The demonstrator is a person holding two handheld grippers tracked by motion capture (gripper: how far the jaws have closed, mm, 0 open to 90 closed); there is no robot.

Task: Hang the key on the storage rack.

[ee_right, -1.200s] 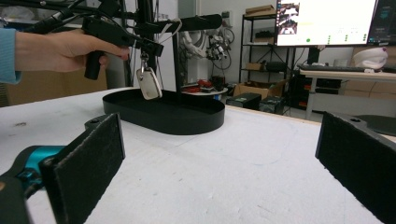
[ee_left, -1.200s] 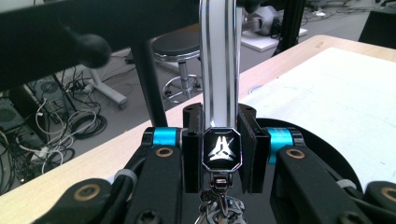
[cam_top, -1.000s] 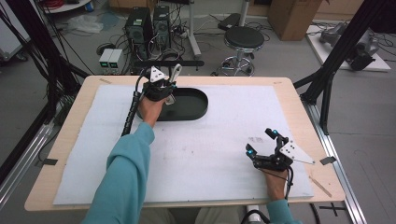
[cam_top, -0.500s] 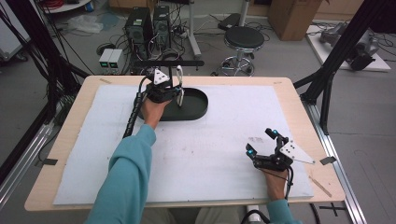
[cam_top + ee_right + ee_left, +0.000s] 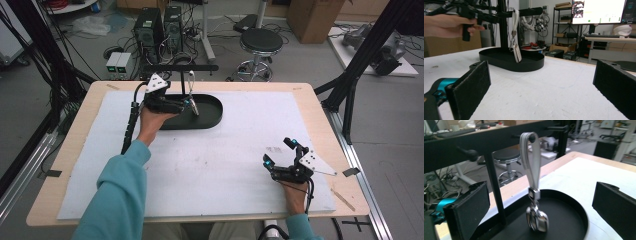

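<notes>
Left tongs (image 5: 534,215) just opening, silver key fob (image 5: 534,195) hanging free

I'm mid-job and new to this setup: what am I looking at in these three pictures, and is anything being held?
There is no robot arm: a person holds a hand-operated gripper in each hand. The high view looks down on the table from above the person's side. The other two pictures come from cameras riding on each gripper, looking out between its two black fingers.

On the white mat stands a black oval tray with a rack rising from it. A silver key fob hangs by its strap from the rack's bar, its lower end down by the tray floor.

The left gripper is at the rack. Its fingers have just been opening; they stand wide either side of the fob without touching it, so nothing is held. The right gripper rests open on the mat, also holding nothing.
</notes>
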